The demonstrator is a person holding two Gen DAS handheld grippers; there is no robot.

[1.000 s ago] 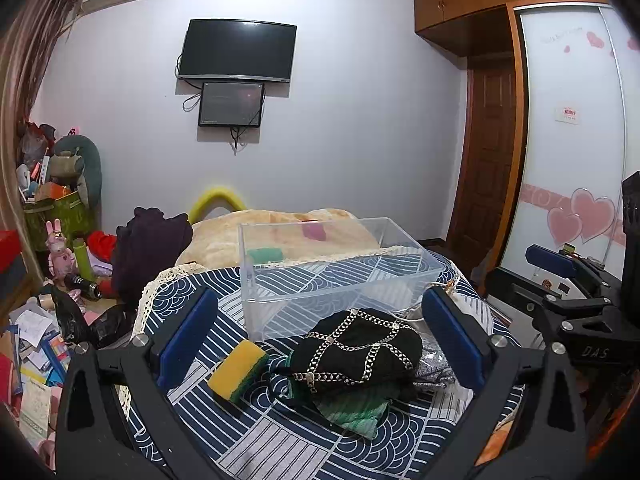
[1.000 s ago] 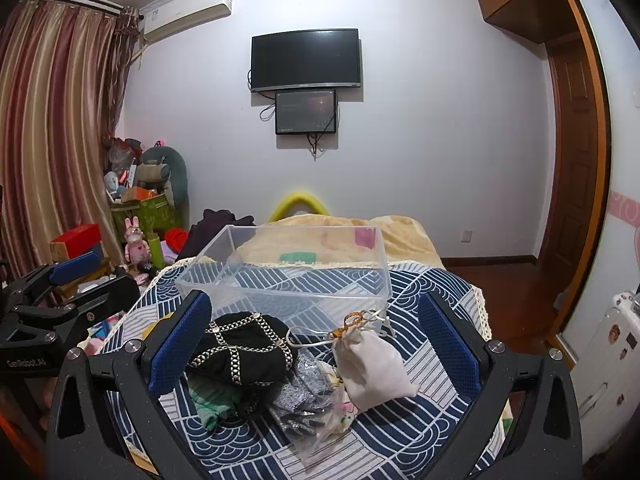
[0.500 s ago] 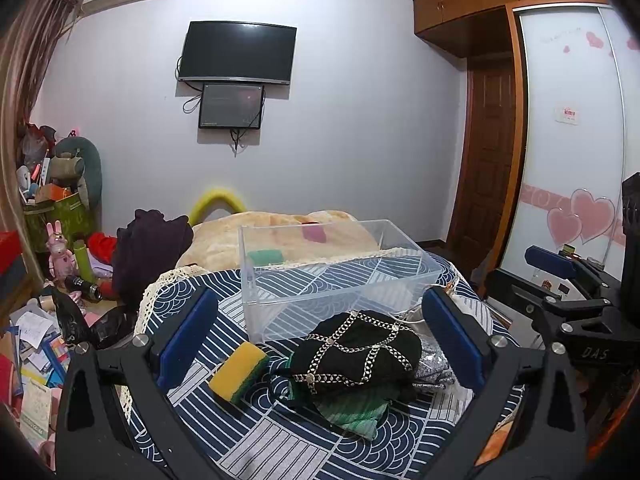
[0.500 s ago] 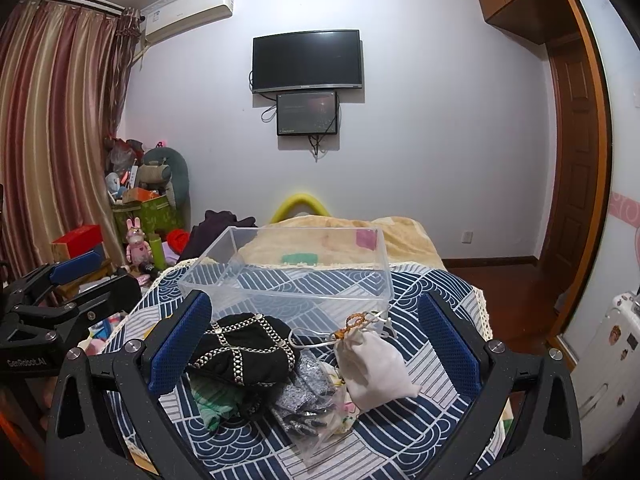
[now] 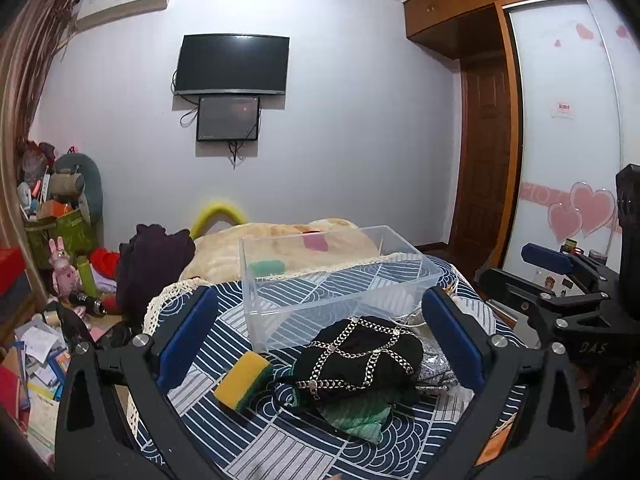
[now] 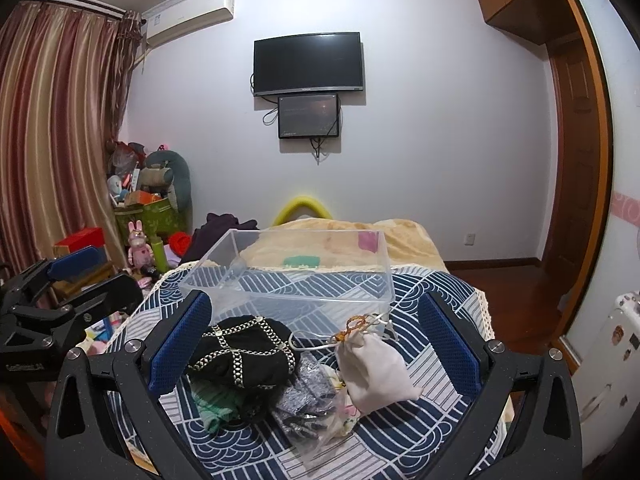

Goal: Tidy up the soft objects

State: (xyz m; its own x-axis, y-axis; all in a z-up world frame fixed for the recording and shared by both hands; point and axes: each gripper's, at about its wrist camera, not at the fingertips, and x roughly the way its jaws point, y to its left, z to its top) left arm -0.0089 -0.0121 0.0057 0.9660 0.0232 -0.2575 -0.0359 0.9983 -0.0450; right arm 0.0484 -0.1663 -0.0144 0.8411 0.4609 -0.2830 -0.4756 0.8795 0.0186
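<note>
A clear plastic bin [image 5: 332, 276] stands on a table with a blue patterned cloth [image 5: 280, 440]; it also shows in the right wrist view [image 6: 304, 276]. In front of it lie a black item with silver chain trim [image 5: 360, 360] [image 6: 244, 352] on a green cloth [image 5: 356, 416], a yellow-green sponge [image 5: 242, 380], a grey glittery pouch [image 6: 300, 404] and a white drawstring bag [image 6: 376, 372]. My left gripper [image 5: 320, 336] is open and empty above the pile. My right gripper [image 6: 312, 340] is open and empty above the pile.
A bed with a beige blanket [image 6: 344, 236] lies behind the table. Clutter, toys and boxes [image 5: 60, 248] fill the floor at left. A wardrobe with heart stickers [image 5: 580, 160] stands at right. A TV [image 6: 308, 62] hangs on the far wall.
Both views have shifted very slightly; the objects sit a touch lower in frame. Both grippers stay open and empty.
</note>
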